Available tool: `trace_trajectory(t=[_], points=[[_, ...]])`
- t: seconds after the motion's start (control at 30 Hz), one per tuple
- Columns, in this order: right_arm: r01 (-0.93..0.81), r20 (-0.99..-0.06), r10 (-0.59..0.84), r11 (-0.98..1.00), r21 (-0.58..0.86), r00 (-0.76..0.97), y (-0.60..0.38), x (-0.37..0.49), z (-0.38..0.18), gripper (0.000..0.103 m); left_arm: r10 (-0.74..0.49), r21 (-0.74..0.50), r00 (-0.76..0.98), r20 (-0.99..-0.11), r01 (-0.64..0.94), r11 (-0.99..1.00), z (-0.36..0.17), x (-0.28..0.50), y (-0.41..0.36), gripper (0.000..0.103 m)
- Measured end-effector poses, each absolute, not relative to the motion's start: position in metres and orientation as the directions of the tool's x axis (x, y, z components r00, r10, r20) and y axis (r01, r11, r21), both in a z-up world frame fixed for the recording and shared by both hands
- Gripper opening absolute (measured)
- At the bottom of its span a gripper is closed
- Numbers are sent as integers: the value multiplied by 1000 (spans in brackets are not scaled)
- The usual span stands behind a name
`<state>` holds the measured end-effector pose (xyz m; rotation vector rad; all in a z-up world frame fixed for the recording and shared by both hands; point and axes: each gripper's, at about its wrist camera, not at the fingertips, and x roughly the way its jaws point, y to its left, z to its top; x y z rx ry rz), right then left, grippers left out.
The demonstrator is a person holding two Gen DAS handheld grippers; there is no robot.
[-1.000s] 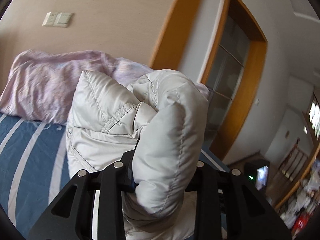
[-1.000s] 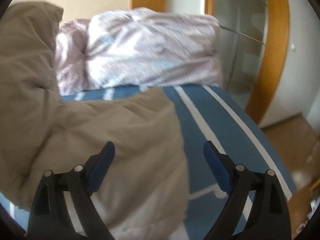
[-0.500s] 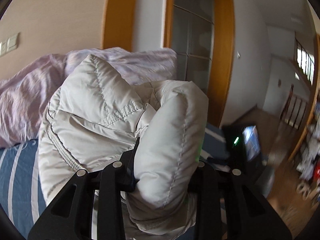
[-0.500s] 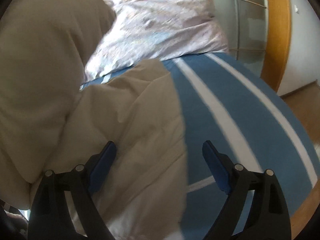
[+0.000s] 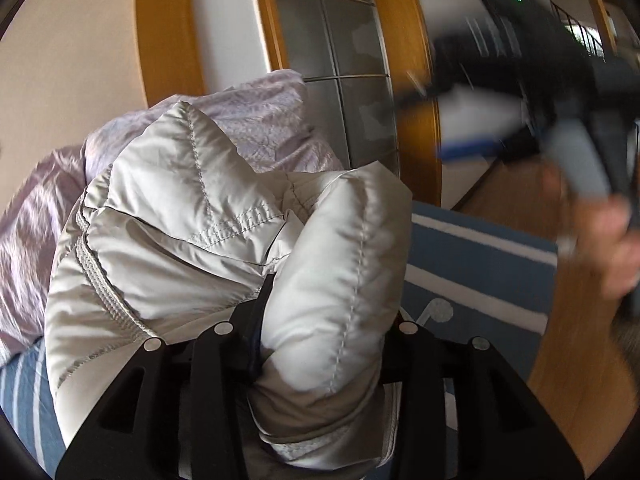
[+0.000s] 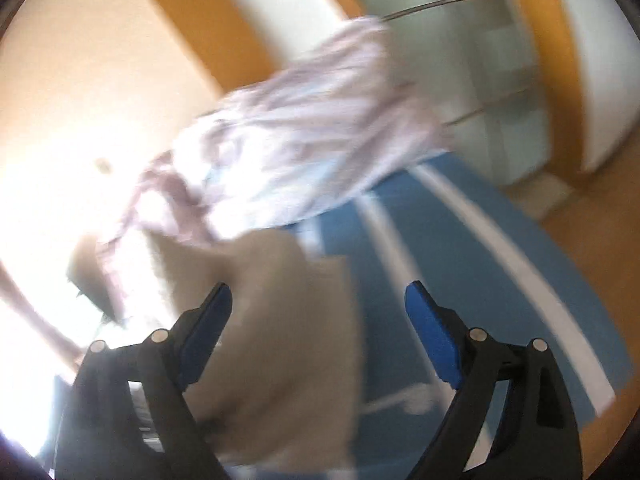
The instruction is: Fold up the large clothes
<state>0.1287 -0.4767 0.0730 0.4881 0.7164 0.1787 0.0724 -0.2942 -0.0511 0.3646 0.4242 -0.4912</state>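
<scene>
A puffy pale grey quilted jacket [image 5: 208, 240] bulges up out of my left gripper [image 5: 324, 320]. Its jaws are opening, with a thick wad of the jacket still pinched between them and hiding the fingertips. My right gripper [image 6: 318, 300] is open and empty above the bed. In that blurred right wrist view the jacket [image 6: 280, 340] lies under its left finger. The left wrist view also catches the right gripper [image 5: 452, 120] as a blur at the upper right, held by a hand [image 5: 624, 256].
The bed has a blue sheet with white stripes [image 6: 460, 280]. A lilac pillow [image 5: 264, 132] lies at its head against the wall. A wood-framed door with frosted glass panes [image 5: 340, 60] stands behind. Wooden floor [image 5: 580, 360] lies to the right of the bed.
The left view has swung right, from the wall with the light switch to the door, with the jacket still in the jaws. The right gripper has risen and rolled, still wide open, and now shows in the left view.
</scene>
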Motion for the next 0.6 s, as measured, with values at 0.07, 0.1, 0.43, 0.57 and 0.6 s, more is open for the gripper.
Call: trace_trajectory(t=[0.07, 0.1, 0.43, 0.57, 0.6], points=[[-83, -576, 427, 846, 527, 697, -463, 145, 84, 88, -367, 264, 803, -469, 524, 810, -58, 68, -302, 40], [-107, -577, 459, 835, 539, 675, -457, 150, 86, 88, -367, 276, 803, -469, 528, 803, -61, 67, -305, 41], [-197, -676, 559, 820, 538, 479, -407, 209, 78, 88, -421, 223, 763, -490, 576, 786, -68, 74, -304, 41], [-181, -698, 561, 820, 543, 445, -404, 220, 64, 88, -417, 226, 762, -495, 577, 785, -70, 74, -306, 42], [-181, -703, 562, 820, 543, 436, -402, 221, 60, 88, -417, 227, 761, -497, 578, 784, -70, 74, -306, 42]])
